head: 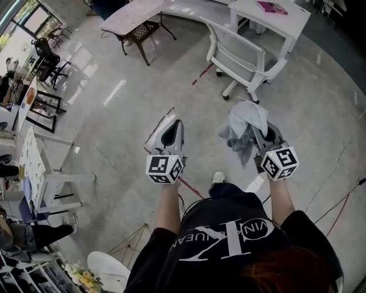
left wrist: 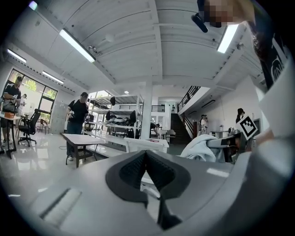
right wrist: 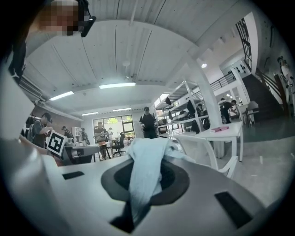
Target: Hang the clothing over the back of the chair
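Observation:
A light blue garment (head: 245,125) hangs bunched from my right gripper (head: 253,130), whose jaws are shut on it. In the right gripper view the cloth (right wrist: 144,161) drapes between and over the pads. The white mesh-backed office chair (head: 241,57) stands ahead on the floor, its back facing me, some way beyond both grippers; it also shows as the chair (right wrist: 196,144) and the chair (left wrist: 138,145). My left gripper (head: 173,129) is level beside the right one, its pads (left wrist: 138,167) meeting at the tips with nothing held. The garment (left wrist: 200,148) shows to its right.
A white desk (head: 286,23) with a pink book (head: 271,7) stands behind the chair. A dark-legged table (head: 137,20) is at the far left. A white table (head: 34,166) and black chairs line the left side. Cables (head: 337,200) run over the floor at right. People stand in the background.

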A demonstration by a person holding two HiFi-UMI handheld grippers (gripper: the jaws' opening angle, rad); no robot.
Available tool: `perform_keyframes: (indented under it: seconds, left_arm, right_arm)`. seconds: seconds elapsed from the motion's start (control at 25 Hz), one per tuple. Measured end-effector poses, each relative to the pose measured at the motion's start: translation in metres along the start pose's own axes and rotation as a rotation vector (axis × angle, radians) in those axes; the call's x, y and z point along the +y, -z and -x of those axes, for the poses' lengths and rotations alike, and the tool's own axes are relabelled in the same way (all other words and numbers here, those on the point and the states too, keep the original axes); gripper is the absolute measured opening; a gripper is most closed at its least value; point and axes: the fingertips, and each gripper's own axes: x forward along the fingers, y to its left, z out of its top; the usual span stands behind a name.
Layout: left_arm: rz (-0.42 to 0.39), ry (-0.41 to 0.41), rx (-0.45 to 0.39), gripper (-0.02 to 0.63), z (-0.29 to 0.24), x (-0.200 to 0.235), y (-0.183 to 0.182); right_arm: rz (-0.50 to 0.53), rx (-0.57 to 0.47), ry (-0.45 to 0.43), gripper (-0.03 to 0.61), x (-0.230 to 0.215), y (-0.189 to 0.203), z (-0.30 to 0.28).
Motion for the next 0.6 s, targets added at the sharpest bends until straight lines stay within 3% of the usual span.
perform_keyframes:
  seconds: [0.24, 0.6]
  left_arm:
    - [-0.006, 0.016, -0.022, 0.011, -0.040, 0.027, -0.007]
    - [0.011, 0.037, -0.040, 0.011, -0.065, 0.032, -0.013]
  right_arm:
    - [0.018, -0.008, -0.021, 0.043, -0.006, -0.004, -0.040]
    - [0.026, -0.035, -0.041, 0.043, -0.010, -0.021, -0.056]
